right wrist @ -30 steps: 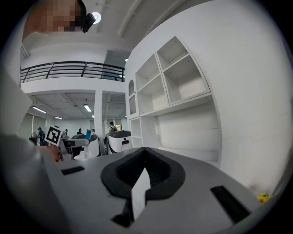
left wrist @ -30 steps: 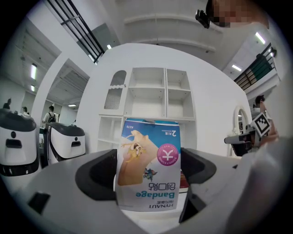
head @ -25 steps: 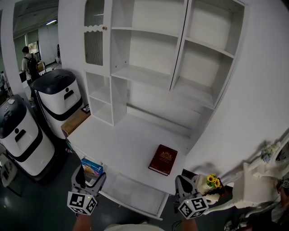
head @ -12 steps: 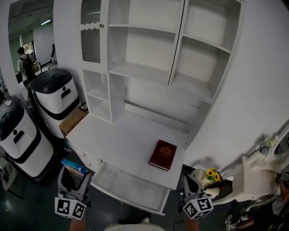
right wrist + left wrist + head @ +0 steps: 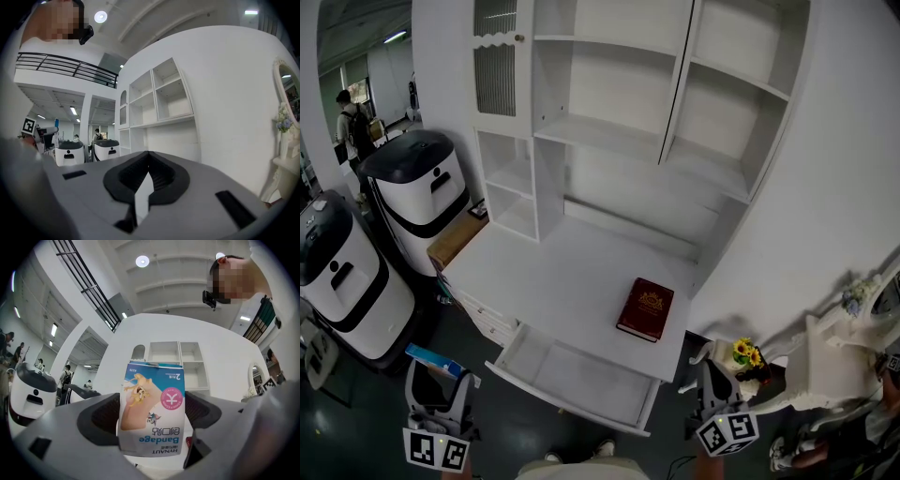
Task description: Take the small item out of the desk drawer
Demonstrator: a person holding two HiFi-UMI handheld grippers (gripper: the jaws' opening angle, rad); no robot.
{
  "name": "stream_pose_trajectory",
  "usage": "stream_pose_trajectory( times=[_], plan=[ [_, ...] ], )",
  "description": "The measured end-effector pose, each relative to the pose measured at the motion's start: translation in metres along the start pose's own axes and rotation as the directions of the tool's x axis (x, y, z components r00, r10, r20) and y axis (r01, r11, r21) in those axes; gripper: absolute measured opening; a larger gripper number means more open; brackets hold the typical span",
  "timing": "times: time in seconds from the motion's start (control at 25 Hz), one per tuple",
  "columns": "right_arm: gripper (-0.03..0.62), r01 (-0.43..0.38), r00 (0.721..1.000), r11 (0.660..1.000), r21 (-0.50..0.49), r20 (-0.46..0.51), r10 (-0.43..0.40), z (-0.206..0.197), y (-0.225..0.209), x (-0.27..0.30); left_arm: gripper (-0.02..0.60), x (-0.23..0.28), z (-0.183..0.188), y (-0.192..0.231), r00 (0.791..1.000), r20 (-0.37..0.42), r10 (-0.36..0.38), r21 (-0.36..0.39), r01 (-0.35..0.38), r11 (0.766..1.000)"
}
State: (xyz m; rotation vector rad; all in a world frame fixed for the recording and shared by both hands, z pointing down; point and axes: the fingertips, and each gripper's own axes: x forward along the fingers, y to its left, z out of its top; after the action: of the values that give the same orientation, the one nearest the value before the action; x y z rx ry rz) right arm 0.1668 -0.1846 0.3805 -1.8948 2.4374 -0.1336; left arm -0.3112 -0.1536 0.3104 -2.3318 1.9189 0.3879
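Note:
My left gripper (image 5: 436, 384) hangs at the lower left, off the desk's front left corner, shut on a small blue and white bandage box (image 5: 432, 357). In the left gripper view the bandage box (image 5: 151, 399) stands upright between the two pads, print upside down, and fills the left gripper (image 5: 151, 416). The white desk drawer (image 5: 565, 409) stands pulled open and looks empty. My right gripper (image 5: 716, 392) is at the lower right, beside the drawer's right end. In its own view the right gripper (image 5: 147, 177) has its jaws together, with nothing held.
A dark red book (image 5: 646, 308) lies on the white desk (image 5: 544, 277) under an empty shelf unit (image 5: 609, 141). Two white and black machines (image 5: 417, 197) stand at the left beside a cardboard box (image 5: 455, 246). A white ornate stand with sunflowers (image 5: 743, 353) is at the right.
Both grippers have drawn back from the desk toward the bottom of the head view. The left one carried the bandage box from the drawer's left corner out to the left.

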Motion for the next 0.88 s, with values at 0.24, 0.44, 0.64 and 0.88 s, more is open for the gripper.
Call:
stream_pose_trajectory(
  times=[0.24, 0.44, 0.64, 0.88],
  plan=[
    [0.009, -0.018, 1.000, 1.000, 0.001, -0.004, 0.018, -0.003, 0.019, -0.005, 0.434, -0.028, -0.004, 0.018, 0.999, 0.009, 0.050, 0.015, -0.050, 0.999],
    [0.009, -0.031, 0.999, 0.999, -0.008, -0.021, 0.031, -0.007, 0.033, -0.013, 0.435, -0.042, -0.016, 0.021, 0.998, -0.011, 0.059, -0.006, -0.059, 0.998],
    [0.009, -0.032, 0.999, 0.999, -0.021, -0.033, 0.031, -0.009, 0.041, -0.022, 0.436, -0.046, -0.023, 0.019, 0.999, -0.021, 0.046, -0.036, -0.047, 0.998],
    [0.009, -0.022, 0.999, 0.999, -0.023, -0.042, 0.021, -0.010, 0.046, -0.032, 0.434, -0.042, -0.030, 0.011, 1.000, -0.018, 0.016, -0.063, -0.017, 0.998]
  ],
)
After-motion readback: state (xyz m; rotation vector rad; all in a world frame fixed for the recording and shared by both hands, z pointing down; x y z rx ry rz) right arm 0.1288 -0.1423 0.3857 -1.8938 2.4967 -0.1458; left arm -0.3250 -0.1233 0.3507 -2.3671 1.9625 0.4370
